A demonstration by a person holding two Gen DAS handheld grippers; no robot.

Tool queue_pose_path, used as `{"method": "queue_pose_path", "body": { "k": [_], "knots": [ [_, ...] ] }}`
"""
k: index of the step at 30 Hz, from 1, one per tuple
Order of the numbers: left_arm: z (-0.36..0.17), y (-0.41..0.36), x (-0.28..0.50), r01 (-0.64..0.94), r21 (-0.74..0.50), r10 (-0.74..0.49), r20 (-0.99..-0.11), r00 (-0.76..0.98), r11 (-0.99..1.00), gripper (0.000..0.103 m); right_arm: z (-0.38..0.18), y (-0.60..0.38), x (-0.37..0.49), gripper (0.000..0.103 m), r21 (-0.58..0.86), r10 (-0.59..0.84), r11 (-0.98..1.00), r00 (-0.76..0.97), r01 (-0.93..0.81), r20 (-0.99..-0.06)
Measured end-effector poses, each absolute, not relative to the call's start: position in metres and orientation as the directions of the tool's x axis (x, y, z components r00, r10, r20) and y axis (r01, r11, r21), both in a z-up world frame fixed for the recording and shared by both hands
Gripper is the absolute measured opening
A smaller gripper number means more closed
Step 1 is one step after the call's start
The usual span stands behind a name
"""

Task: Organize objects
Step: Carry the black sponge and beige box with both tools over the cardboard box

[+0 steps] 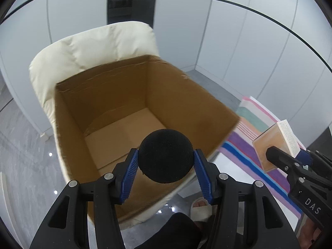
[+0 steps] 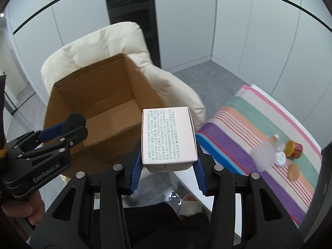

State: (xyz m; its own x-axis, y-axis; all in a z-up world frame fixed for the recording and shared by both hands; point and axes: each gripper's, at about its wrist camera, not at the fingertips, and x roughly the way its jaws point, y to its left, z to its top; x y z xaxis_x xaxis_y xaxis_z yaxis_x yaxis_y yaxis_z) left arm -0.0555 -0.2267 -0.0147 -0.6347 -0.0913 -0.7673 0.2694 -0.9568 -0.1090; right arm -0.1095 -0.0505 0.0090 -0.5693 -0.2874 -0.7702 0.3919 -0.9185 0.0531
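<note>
left gripper [image 1: 166, 172] clamped on black foam ball [image 1: 166, 155], held over open cardboard box [image 1: 116, 95]; right gripper [image 2: 168, 170] clamped on pale printed carton [image 2: 168, 137], beside box; box sits on cream chair [image 1: 87, 45]; striped cloth [image 2: 269, 124] with jar [image 2: 293, 148] further right

I see a cream padded armchair [image 2: 116, 41] on the grey stone floor [image 1: 22, 145], and an open brown cardboard box [image 1: 116, 108] sits on its seat, filling it from front edge to backrest. To the chair's right stands a white table [image 2: 193, 188] covered by a striped multicoloured cloth [image 2: 244, 124]. Near the cloth's right edge I make out a small jar with a yellow lid [image 2: 294, 148] lying on its side, a pale blurred bundle [image 2: 265, 157] touching it, and a round tan object [image 2: 293, 172] just beside that. I cannot identify the bundle.
</note>
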Motion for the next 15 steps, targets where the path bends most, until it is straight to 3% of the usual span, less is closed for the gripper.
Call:
{"method": "queue_pose_path", "body": {
  "k": [5, 8, 10, 11, 15],
  "knots": [
    [-0.018, -0.25, -0.048, 0.302, -0.12, -0.107, -0.762, -0.638, -0.946, 0.06, 0.009, -0.077, -0.109, 0.046, 0.049, -0.31, -0.903, -0.566, 0.428, -0.764],
    [-0.02, -0.261, -0.044, 0.33, -0.119, -0.122, -0.771, -0.625, -0.937, 0.075, 0.008, -0.088, -0.108, 0.046, 0.046, -0.315, -0.896, -0.56, 0.442, -0.766],
    [-0.018, -0.265, -0.04, 0.348, -0.109, -0.145, -0.765, -0.627, -0.931, 0.096, 0.007, -0.093, -0.109, 0.046, 0.044, -0.318, -0.892, -0.554, 0.45, -0.77],
    [-0.015, -0.267, -0.037, 0.355, -0.106, -0.156, -0.757, -0.635, -0.929, 0.1, 0.006, -0.097, -0.109, 0.046, 0.044, -0.319, -0.89, -0.55, 0.454, -0.772],
    [-0.005, -0.275, -0.025, 0.367, -0.076, -0.204, -0.721, -0.663, -0.927, 0.103, 0.006, -0.111, -0.109, 0.046, 0.042, -0.329, -0.88, -0.543, 0.473, -0.773]
  ]
}}
